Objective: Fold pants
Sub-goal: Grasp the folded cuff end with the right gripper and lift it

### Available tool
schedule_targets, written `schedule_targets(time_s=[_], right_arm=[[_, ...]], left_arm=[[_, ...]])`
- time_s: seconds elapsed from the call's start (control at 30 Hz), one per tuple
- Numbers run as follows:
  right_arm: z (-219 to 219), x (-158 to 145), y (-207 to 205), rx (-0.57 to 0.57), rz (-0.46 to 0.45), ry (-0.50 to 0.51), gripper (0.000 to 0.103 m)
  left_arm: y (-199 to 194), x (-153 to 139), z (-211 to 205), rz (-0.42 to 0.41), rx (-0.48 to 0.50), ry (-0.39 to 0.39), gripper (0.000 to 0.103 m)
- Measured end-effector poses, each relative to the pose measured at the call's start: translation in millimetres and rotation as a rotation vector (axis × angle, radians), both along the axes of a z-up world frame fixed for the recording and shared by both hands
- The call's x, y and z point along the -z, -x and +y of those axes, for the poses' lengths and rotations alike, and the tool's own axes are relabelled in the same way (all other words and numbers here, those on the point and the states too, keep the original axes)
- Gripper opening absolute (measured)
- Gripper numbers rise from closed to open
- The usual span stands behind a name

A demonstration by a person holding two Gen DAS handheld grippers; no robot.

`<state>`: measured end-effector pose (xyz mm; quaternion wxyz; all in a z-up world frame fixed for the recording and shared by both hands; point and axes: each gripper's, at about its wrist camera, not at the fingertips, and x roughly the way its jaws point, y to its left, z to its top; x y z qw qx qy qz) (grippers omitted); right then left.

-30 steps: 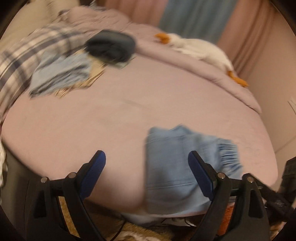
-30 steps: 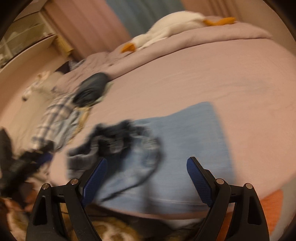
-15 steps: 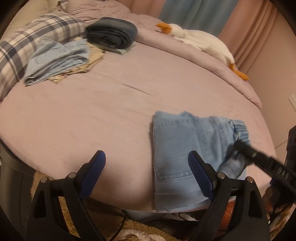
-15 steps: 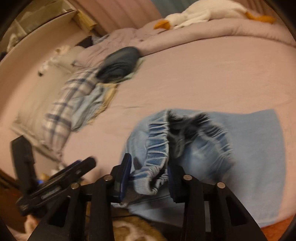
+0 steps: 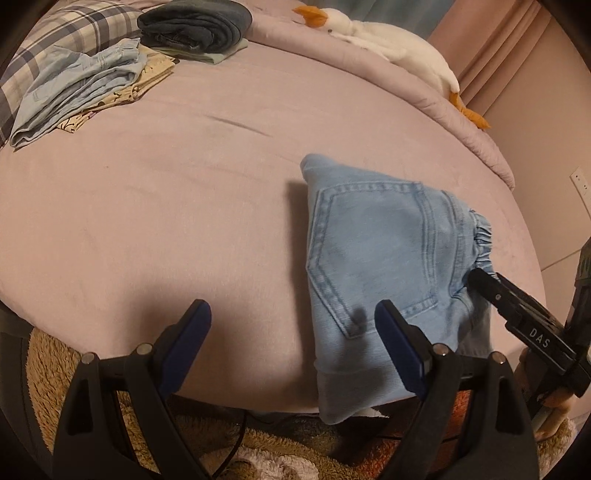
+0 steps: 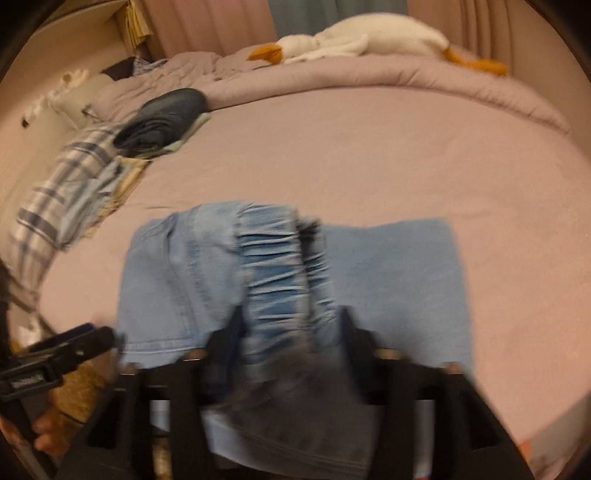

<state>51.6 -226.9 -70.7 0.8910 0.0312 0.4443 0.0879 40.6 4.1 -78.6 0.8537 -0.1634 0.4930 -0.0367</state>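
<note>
Light blue denim pants [image 5: 380, 258] lie folded at the near edge of the pink bed [image 5: 166, 177], back pocket up. My left gripper [image 5: 291, 310] hovers open and empty over the bed edge, and its right finger overlaps the pants' lower corner. In the blurred right wrist view, the elastic waistband [image 6: 273, 266] is bunched between the fingers of my right gripper [image 6: 291, 325], above the flat folded leg part [image 6: 399, 280]. The jaws are opening, with the fabric still filling the gap and touching both fingers. The right gripper's fingers [image 5: 517, 314] meet the waistband at the pants' right side.
Folded light clothes [image 5: 81, 77] and a dark folded stack [image 5: 192, 26] sit at the far left beside a plaid pillow [image 5: 55, 29]. A white goose plush [image 5: 391, 33] lies along the far quilt. A shaggy rug [image 5: 266, 446] covers the floor below the bed edge.
My right gripper closed on the waistband and carried it over the folded legs. The left gripper sank nearer the bed edge, staying open.
</note>
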Motion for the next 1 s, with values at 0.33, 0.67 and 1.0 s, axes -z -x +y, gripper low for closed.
schedule_targets(time_s=[0.33,0.67,1.0], right_arm=[[-12.0,35.6,-43.1,-0.142,0.162,-0.233,0.080],[-7.9,-11.2,-16.8,-0.164,0.029,-0.388,0.030],[-83.4,-35.8,29.8,0.224,-0.128,-0.179,0.030]], left_arm=[[3.8,-2.6,8.8,-0.003,-0.026,0.018,0.089],[1.6,-12.2,15.6,-0.019,-0.042,0.036,0.089],[-35.9,-16.2,-16.1,-0.052,0.076,0.018,0.087]])
